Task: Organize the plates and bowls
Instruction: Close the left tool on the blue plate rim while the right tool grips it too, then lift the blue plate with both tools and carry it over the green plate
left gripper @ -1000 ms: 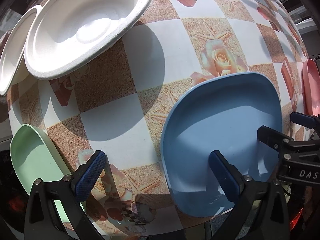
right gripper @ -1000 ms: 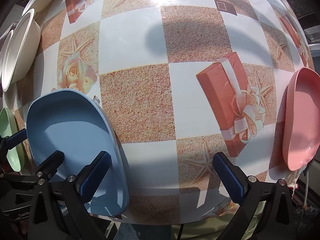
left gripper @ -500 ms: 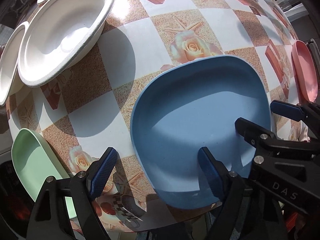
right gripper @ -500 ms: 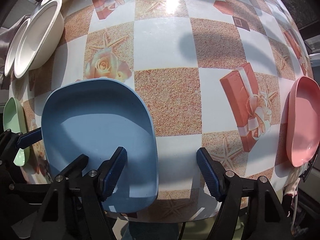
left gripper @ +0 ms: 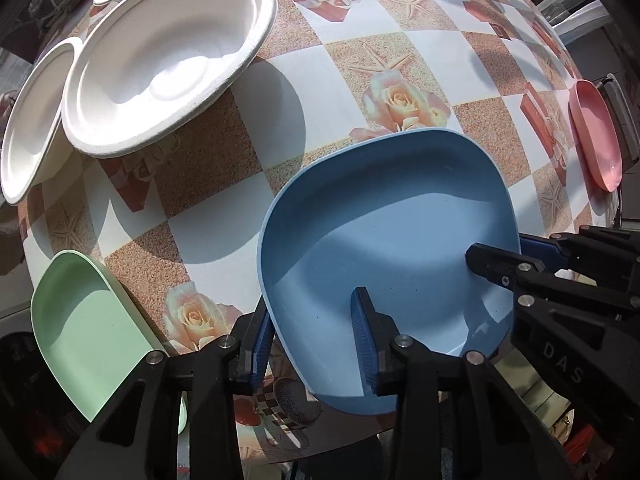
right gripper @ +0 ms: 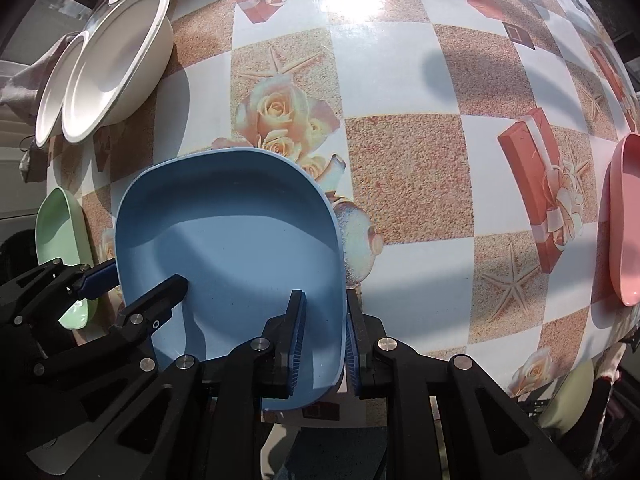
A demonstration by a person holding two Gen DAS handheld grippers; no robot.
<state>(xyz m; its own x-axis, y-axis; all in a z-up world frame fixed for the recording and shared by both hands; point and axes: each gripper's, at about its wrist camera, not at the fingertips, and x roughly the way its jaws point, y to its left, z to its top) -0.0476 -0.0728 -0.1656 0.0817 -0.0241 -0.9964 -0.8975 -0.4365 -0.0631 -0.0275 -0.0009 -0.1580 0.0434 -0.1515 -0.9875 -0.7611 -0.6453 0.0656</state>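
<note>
A blue plate (left gripper: 392, 240) lies at the table's near edge; it also shows in the right wrist view (right gripper: 228, 240). My left gripper (left gripper: 312, 340) straddles its left rim, one finger outside and one inside, nearly closed on it. My right gripper (right gripper: 324, 336) is shut on the plate's right rim. A green plate (left gripper: 84, 328) lies left of it and a pink plate (left gripper: 596, 136) at the far right; the pink plate also shows in the right wrist view (right gripper: 624, 220). White bowls (left gripper: 160, 56) stand at the back left.
The table (right gripper: 404, 184) wears a checked cloth with roses and gift boxes. The white bowls (right gripper: 108, 64) and the green plate (right gripper: 60, 232) sit along the left edge. The near table edge runs just under both grippers.
Both grippers have closed from wide open onto the blue plate's opposite rims, and the plate has shifted toward the middle between them.
</note>
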